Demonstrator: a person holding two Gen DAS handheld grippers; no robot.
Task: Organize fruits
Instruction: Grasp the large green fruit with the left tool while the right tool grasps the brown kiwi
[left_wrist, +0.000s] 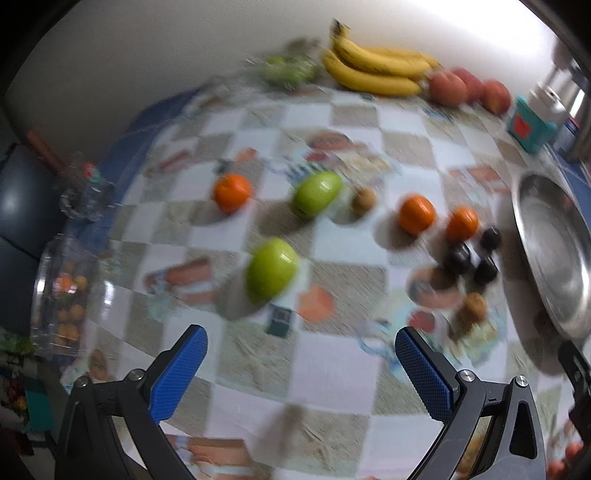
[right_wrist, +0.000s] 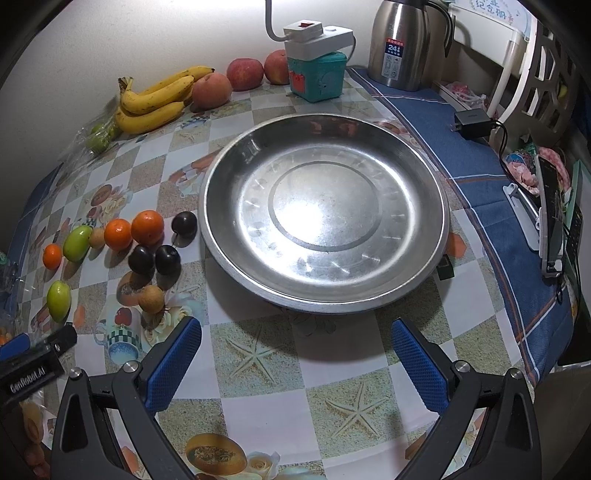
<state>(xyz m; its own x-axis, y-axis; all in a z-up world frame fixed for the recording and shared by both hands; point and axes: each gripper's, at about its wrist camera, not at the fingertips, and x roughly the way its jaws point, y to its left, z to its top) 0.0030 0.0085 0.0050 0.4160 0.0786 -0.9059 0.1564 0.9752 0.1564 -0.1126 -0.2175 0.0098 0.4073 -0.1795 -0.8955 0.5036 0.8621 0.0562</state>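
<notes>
The big round silver metal dish (right_wrist: 323, 212) sits on the checked tablecloth (right_wrist: 266, 373) with nothing in it. All the little fruits lie in a loose bunch on the cloth to the left of the dish. There are three small orange tangerines (left_wrist: 416, 214), two green oval fruits (left_wrist: 271, 269), three dark round plums (right_wrist: 168, 259) and two small brown round fruits (right_wrist: 151, 299). A bunch of yellow bananas (right_wrist: 155, 99) and some red apples (right_wrist: 245, 74) rest far back by the wall.

The left gripper (left_wrist: 301, 365) hangs over the cloth with its blue jaws spread wide and nothing between them. Its picture is smeared, so it looks to be moving. The nearest green oval fruit sits just ahead of it. The right gripper (right_wrist: 295, 358) waits in front of the dish, its jaws wide apart too and holding nothing.

No fruit is in the dish yet, so I think the job is just starting. The near green fruit looks like the one to pick first. To do it well, line the jaws up so one blue pad goes on each side of the fruit. Come down low, then close gently. The fruit is smooth and round, so it could roll or pop out if the squeeze is off to one side.
</notes>
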